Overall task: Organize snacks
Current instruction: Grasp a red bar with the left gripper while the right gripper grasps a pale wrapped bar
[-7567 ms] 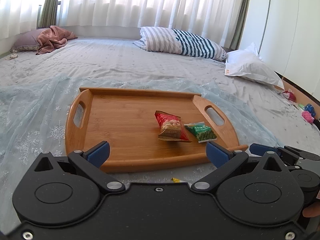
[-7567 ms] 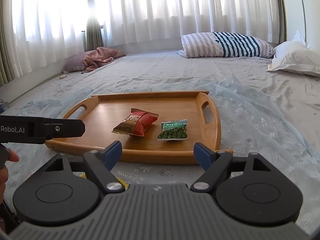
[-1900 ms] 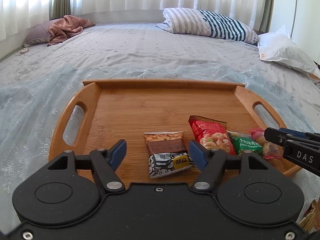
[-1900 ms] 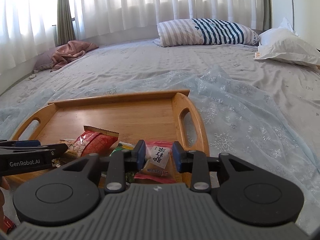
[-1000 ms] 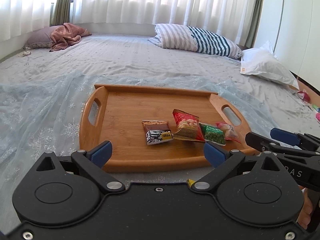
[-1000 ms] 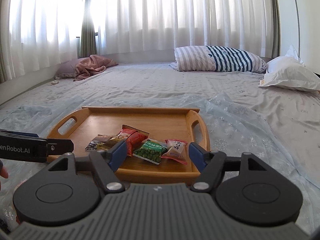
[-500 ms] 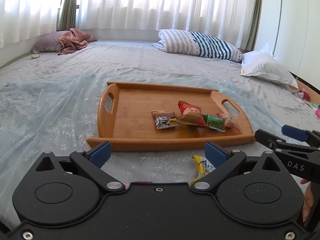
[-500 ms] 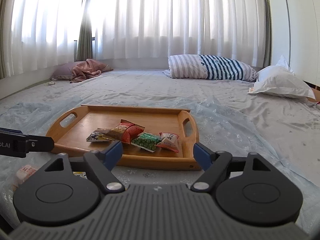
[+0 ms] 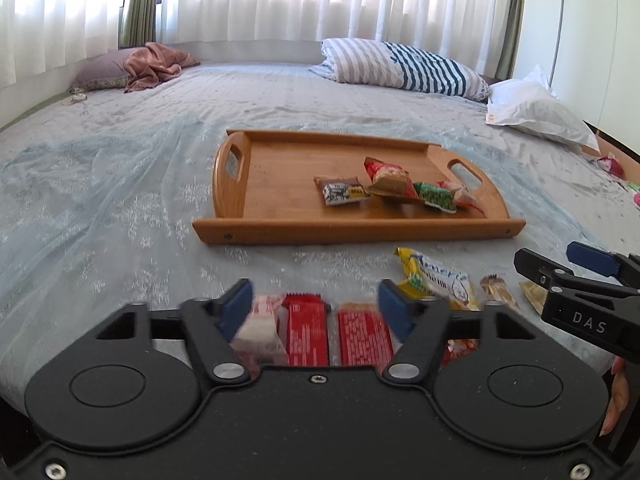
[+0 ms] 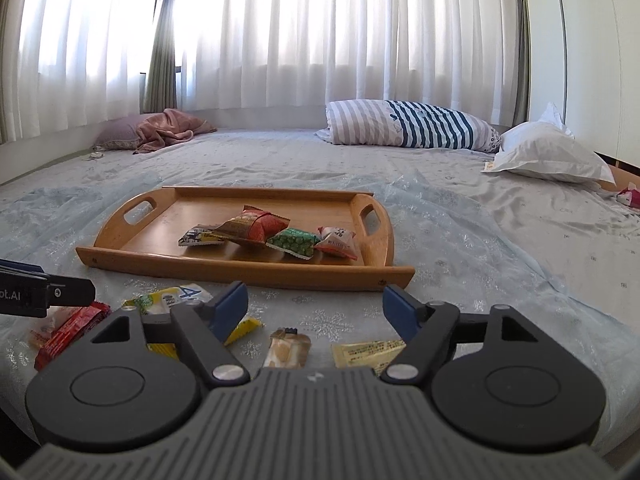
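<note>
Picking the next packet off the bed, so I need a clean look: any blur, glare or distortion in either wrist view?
Left wrist: red packets by the fingers look smeared, tray sharp. Right wrist: curtains blown out by backlight, bed packets shaded but readable. Both: fisheye bends the edges.

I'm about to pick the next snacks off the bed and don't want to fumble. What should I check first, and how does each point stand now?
1. Left gripper over loose packets: ok, two red packets lie between its jaws, which have just been closing.
2. Left pads pressing a packet: not ok, gaps show.
3. Right gripper open: ok.
4. Target under right gripper: ok, tan packet lies between the fingers.
5. Space on the tray: ok, left half bare.
6. Grippers apart: ok.
</note>
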`<move>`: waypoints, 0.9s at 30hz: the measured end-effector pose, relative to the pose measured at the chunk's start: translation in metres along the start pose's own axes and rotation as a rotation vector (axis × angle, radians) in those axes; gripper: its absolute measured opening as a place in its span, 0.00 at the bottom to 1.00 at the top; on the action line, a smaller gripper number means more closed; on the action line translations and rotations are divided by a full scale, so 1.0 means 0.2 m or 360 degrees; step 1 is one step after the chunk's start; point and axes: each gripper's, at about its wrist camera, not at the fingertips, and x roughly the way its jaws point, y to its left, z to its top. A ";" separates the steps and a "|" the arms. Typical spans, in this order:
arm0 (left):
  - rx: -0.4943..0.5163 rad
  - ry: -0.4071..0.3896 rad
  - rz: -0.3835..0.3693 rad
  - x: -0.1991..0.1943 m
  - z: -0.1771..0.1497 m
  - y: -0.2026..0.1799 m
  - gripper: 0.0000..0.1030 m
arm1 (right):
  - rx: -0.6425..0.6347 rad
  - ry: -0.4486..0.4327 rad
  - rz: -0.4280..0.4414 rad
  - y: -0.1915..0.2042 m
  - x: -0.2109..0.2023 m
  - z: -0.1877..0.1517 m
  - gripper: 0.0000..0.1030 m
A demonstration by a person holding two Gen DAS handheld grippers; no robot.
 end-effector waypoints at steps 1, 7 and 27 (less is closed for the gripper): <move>-0.0001 0.0014 -0.0014 0.00 -0.01 0.00 0.46 | 0.0004 0.0005 -0.0001 0.01 0.00 -0.01 0.75; 0.0021 0.0085 -0.0105 -0.03 -0.05 -0.02 0.30 | 0.0027 0.0069 0.0025 0.04 0.00 -0.05 0.48; -0.0059 0.0168 -0.0009 0.12 -0.10 0.02 0.35 | 0.0064 0.0219 0.0048 0.09 0.08 -0.13 0.42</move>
